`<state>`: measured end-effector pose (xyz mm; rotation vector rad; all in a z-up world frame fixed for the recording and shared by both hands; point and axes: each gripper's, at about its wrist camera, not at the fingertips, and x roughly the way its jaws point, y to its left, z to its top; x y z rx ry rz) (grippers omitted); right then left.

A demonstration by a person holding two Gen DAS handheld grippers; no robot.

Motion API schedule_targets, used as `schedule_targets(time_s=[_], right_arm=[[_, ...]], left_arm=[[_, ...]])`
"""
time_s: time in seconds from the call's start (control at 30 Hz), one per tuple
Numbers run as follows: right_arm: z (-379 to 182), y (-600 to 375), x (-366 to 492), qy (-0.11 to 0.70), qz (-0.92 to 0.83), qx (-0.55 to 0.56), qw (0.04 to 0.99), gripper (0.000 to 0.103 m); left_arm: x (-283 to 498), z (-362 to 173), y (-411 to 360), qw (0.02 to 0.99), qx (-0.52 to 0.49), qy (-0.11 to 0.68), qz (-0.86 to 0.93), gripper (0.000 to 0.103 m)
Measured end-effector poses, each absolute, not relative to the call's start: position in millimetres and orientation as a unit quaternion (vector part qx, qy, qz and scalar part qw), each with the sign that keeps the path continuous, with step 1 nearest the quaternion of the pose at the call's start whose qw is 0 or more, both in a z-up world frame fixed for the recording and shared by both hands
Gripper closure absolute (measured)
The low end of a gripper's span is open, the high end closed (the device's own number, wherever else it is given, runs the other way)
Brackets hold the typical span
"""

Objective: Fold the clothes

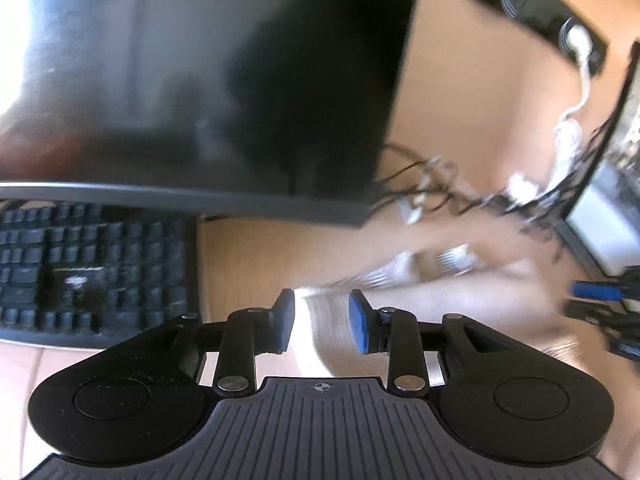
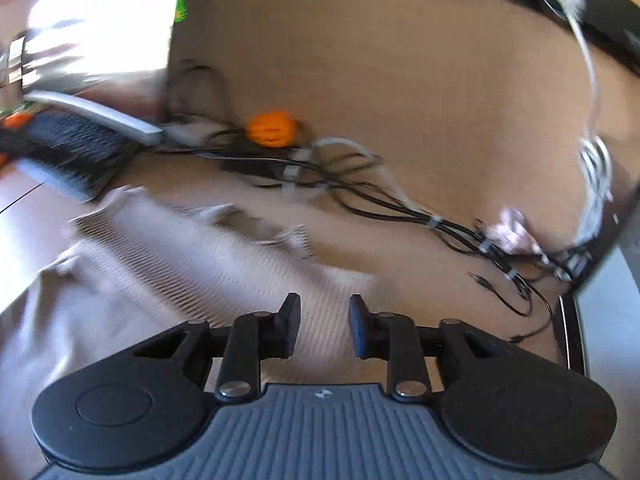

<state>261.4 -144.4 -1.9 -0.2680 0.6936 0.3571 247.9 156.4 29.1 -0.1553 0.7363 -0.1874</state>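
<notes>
On the tan wooden surface, a beige ribbed garment lies spread out, blurred by motion, running from the near left side toward the middle. The right gripper hangs just above its ribbed cloth with the jaws parted by a narrow gap; the pads press on nothing, so the cloth is released. The left gripper likewise stands with its jaws slightly apart over a lit fold of the garment, the blue pads gripping nothing; whether the fingertips brush the cloth cannot be told.

Only the left wrist view shows the dark monitor looming over the far part of the surface, with the black keyboard beneath it at the left. Only the right wrist view shows a small orange object near the back, among a tangle of black cables that runs toward the right edge. A white cable drops from a plug on a black strip at the far right corner, seen in both views.
</notes>
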Motion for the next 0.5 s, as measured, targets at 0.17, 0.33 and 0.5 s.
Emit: schedule_targets(time_s=[0.17, 0.33, 0.5], right_arm=[[-46, -139, 281, 0.360, 0.143, -0.171, 0.906, 0.067], [-46, -157, 278, 0.355, 0.133, -0.209, 0.902, 0.053], [-37, -179, 284, 0.370, 0.129, -0.166, 0.905, 0.052]], left_arm=[[268, -10, 126, 0.894, -0.073, 0.425, -0.121, 0.071], [280, -27, 103, 0.885, -0.114, 0.432, -0.129, 0.070], [290, -26, 78, 0.884, -0.118, 0.431, -0.137, 0.067]])
